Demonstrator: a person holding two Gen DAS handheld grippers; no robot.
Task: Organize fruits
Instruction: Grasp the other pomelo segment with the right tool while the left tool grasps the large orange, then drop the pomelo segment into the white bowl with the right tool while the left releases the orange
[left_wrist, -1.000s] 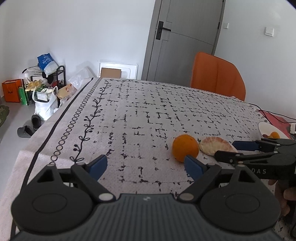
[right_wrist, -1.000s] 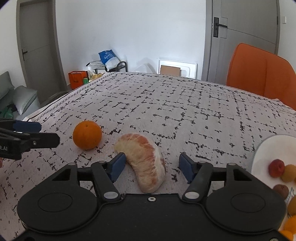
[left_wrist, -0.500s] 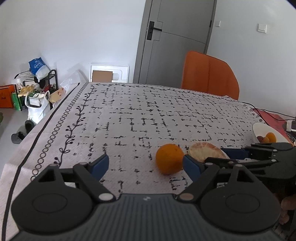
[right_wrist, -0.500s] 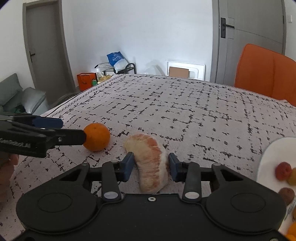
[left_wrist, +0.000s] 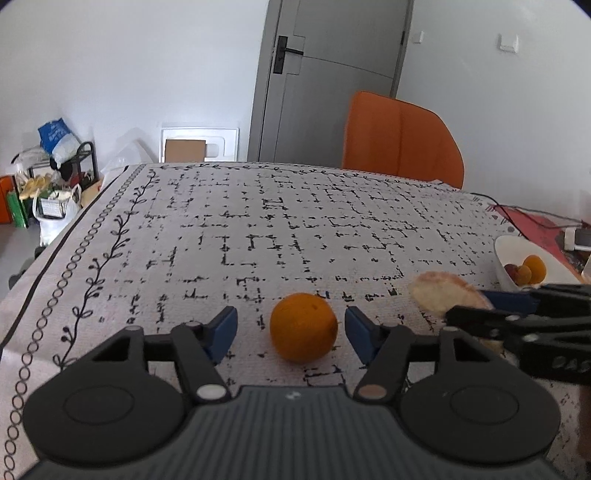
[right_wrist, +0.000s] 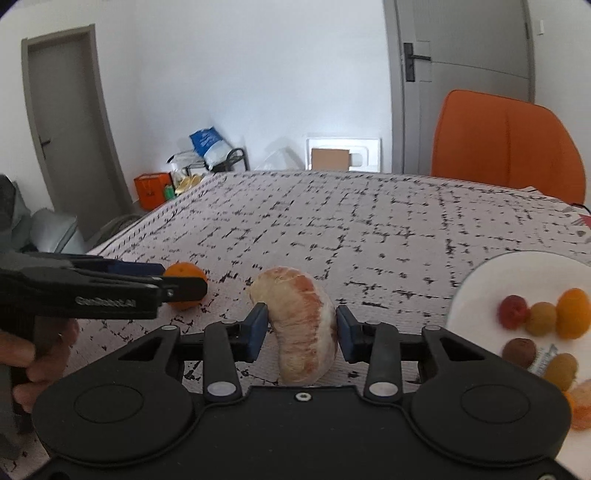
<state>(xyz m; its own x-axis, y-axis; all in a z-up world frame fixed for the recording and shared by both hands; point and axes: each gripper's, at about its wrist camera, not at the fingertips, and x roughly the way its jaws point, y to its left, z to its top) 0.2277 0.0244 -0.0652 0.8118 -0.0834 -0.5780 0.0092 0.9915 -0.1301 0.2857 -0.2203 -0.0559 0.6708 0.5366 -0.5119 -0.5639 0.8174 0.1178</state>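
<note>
Fruits on the white plate (right_wrist: 480, 291) are cut off at the frame edge. Right tool (right_wrist: 300, 330) clamps the pomelo wedge (right_wrist: 301, 325); left tool (left_wrist: 291, 326) — closing — straddles the orange (left_wrist: 303, 326) on the worktop (left_wrist: 295, 229), pads clear.

Soft, even daylight fills both views; shadows beneath objects are faint. Fisheye distortion bows the door (right_wrist: 461, 74) and darkens the corners. Slight overall softness.

Blurred white lettering along the side of the left hand-held gripper (right_wrist: 184, 284), not clearly legible
</note>
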